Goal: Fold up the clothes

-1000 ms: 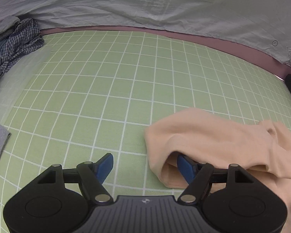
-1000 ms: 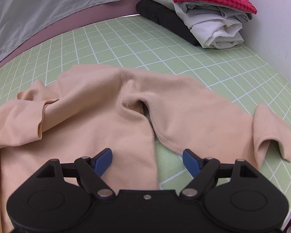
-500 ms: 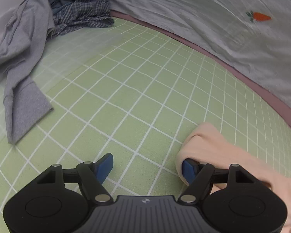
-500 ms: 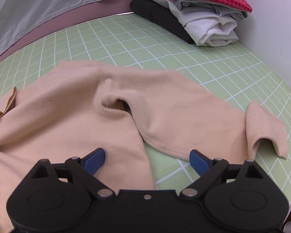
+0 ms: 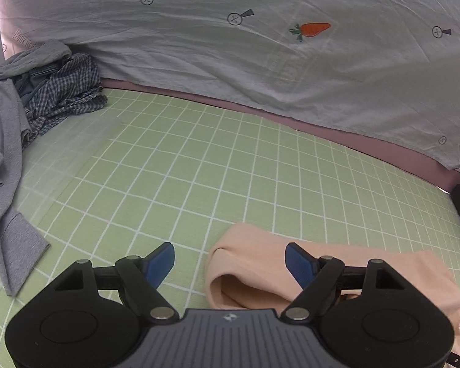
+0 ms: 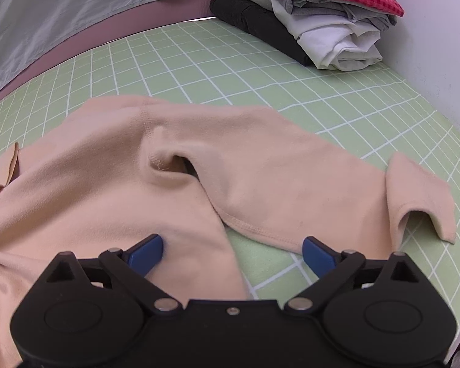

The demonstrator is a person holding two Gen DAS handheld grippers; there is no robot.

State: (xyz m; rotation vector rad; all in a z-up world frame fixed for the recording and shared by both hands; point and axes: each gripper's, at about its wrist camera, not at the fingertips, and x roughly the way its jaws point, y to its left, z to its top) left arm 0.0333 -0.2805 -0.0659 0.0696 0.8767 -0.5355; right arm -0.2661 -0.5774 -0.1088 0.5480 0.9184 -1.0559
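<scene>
A peach long-sleeved top [image 6: 107,190] lies spread on the green grid mat [image 6: 230,70]. Its right sleeve [image 6: 306,184] runs to the right, with the cuff [image 6: 420,202] folded back. My right gripper [image 6: 231,253] is open low over the top's side edge below the armpit. In the left wrist view my left gripper [image 5: 230,260] is open, and the top's other sleeve cuff [image 5: 251,270] lies between its fingers, its open end facing left.
A stack of folded clothes [image 6: 316,21] with a red checked piece on top stands at the back right by the white wall. A grey garment [image 5: 3,165] and a checked shirt [image 5: 64,95] lie heaped at the left. A grey sheet [image 5: 260,46] drapes behind the mat.
My left gripper has swung back to the right and now straddles the sleeve cuff. My right gripper has crept forward over the top's side edge. Both stay open.
</scene>
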